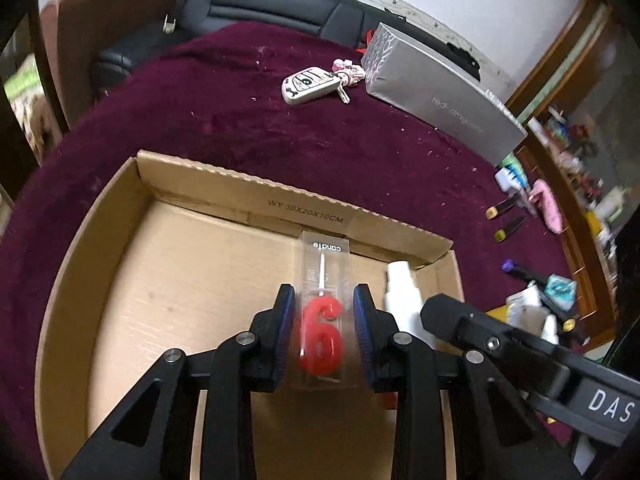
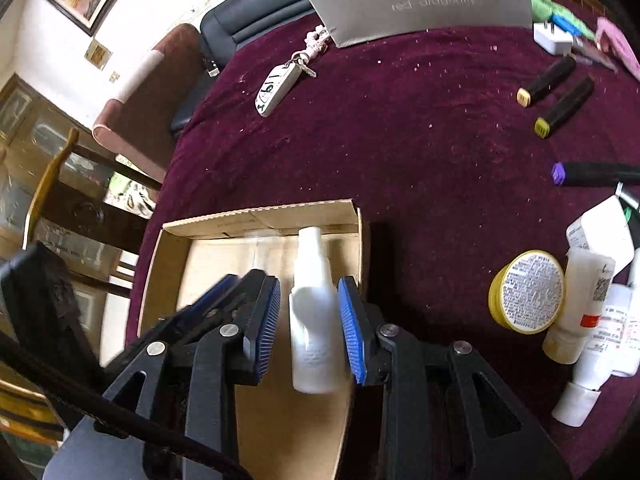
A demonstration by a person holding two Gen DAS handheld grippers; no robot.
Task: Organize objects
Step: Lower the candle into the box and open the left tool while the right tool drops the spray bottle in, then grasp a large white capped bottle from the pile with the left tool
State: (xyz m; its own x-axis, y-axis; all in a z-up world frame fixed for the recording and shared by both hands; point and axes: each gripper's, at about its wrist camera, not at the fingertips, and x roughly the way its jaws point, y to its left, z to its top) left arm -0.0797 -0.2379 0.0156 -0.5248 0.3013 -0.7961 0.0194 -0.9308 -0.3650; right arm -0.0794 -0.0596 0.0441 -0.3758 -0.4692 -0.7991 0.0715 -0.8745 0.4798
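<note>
An open cardboard box (image 1: 240, 188) sits on a dark red cloth (image 1: 248, 92). Inside it, a clear case with a red "6" candle (image 1: 322, 336) lies between the blue pads of my left gripper (image 1: 324, 290); the pads stand right beside its sides with barely a gap, so the gripper is open. In the box's right part (image 2: 260, 216), a white spray bottle (image 2: 312, 320) lies between the pads of my right gripper (image 2: 309, 280), with a thin gap on each side; it is open. The bottle (image 1: 400, 292) also shows beside the candle.
On the cloth behind the box lie a car key (image 1: 306, 86) with a pink charm and a long silver box (image 1: 444, 96). To the right are black markers (image 2: 564, 108), a yellow tin (image 2: 528, 292), white tubes (image 2: 580, 312) and a charger (image 2: 554, 38). Chairs (image 2: 140, 96) stand past the table edge.
</note>
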